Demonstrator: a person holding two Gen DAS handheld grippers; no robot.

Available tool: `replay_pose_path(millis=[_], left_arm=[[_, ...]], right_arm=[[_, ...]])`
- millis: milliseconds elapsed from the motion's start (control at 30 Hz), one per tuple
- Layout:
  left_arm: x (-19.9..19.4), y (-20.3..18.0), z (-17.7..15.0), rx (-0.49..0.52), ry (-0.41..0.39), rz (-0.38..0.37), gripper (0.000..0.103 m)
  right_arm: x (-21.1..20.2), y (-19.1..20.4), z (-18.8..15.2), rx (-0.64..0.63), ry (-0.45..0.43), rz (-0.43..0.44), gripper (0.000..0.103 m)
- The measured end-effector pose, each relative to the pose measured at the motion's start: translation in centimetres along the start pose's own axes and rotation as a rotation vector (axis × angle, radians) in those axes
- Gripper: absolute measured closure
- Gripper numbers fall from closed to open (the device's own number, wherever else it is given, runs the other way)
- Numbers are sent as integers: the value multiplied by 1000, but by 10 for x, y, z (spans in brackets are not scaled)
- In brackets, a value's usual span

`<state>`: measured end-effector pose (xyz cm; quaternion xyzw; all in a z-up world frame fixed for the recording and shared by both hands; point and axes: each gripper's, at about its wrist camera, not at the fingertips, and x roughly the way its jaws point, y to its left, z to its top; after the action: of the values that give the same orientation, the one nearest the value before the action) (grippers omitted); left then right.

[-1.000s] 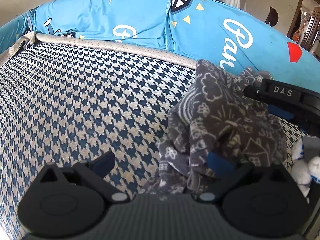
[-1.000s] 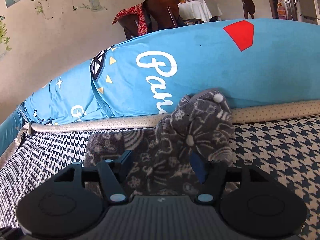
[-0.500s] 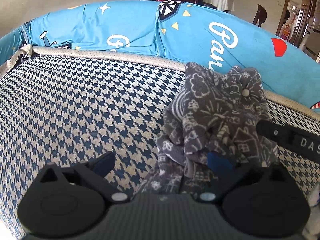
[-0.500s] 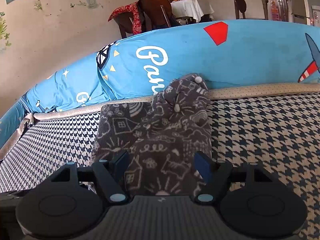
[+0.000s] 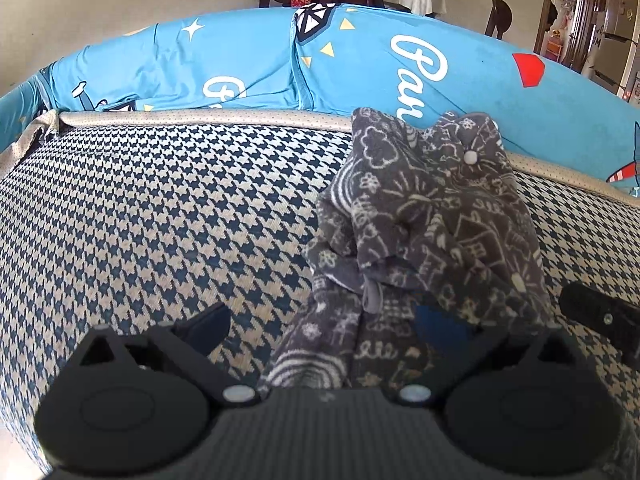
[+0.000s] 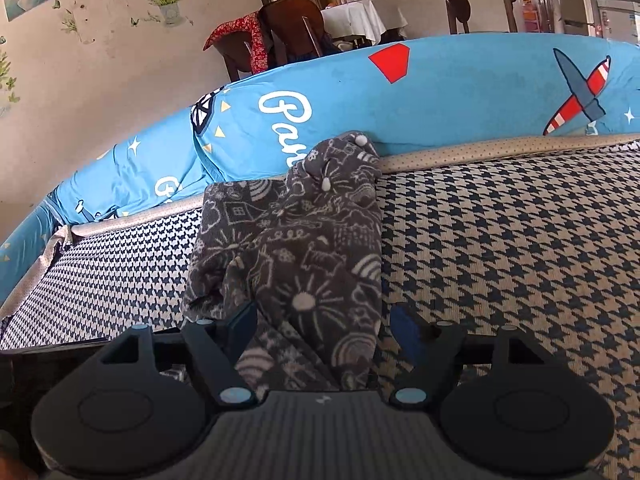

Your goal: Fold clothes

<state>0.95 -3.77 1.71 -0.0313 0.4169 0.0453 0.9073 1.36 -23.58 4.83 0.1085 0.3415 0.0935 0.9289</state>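
Note:
A dark grey fleece garment (image 5: 424,220) with white doodle print lies crumpled on the houndstooth sofa seat (image 5: 160,208), its far end against the blue back cushion (image 5: 248,64). My left gripper (image 5: 322,324) is open, and the garment's near end lies by its right finger (image 5: 438,326). From the right wrist view the garment (image 6: 296,248) stretches away from me in a long heap. My right gripper (image 6: 324,326) is open too, with the cloth's near end lying loose between its fingers. Part of the right gripper (image 5: 600,316) shows at the left view's right edge.
A beige piped edge (image 6: 500,150) separates the seat (image 6: 520,248) from the blue printed cushions (image 6: 460,88). Behind the sofa stand dark wooden chairs (image 6: 292,24), one draped with a red cloth (image 6: 244,30), and a white-covered table (image 6: 352,16). The seat's left corner (image 6: 56,240) drops away.
Both grippers have drawn back toward me from the garment. The right gripper dropped from above the heap to the seat's right side. The cloth now lies lower and more spread out.

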Motion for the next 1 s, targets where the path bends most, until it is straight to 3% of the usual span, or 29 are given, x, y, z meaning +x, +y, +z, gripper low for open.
replay_pose_path(millis=[533, 1000], left_arm=[[-19, 0, -42, 30, 35, -13, 0], [-18, -5, -67, 73, 82, -3, 0]], right_arm=[[-27, -5, -38, -3, 35, -69, 29], [-10, -23, -51, 109, 142, -112, 23]])
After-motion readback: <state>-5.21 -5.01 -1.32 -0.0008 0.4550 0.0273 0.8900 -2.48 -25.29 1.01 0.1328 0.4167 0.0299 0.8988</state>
